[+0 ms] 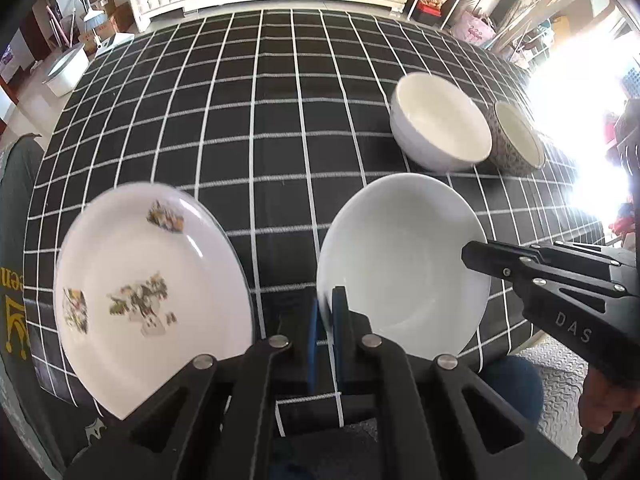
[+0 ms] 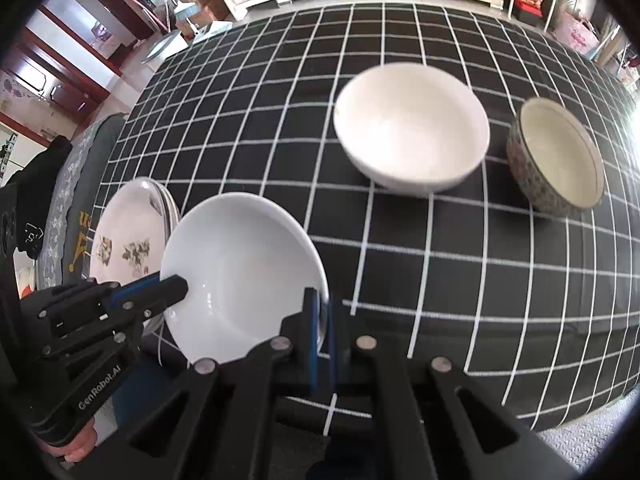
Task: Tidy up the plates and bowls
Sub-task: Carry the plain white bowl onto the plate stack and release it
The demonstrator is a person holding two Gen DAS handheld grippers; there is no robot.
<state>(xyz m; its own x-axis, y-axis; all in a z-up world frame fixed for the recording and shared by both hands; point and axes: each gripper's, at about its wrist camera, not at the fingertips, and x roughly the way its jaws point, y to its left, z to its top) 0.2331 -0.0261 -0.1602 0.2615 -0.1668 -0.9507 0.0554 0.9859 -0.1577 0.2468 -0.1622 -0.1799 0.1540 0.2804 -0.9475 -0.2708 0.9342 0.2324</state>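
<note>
The white deep plate (image 2: 240,272) and printed plate (image 1: 152,292) look glossy, glazed ceramic; the checked tablecloth (image 1: 280,120) is matt cloth.

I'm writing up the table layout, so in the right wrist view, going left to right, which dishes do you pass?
Decorated plate → plain white plate, gripped at its rim by both the left gripper and the right gripper → white bowl → patterned bowl.

Each wrist view looks forward and down along its own tool, close over the near tabletop (image 1: 280,120) edge. Both share the plain white plate (image 1: 404,264), decorated plate (image 1: 152,296) and two far bowls.
</note>
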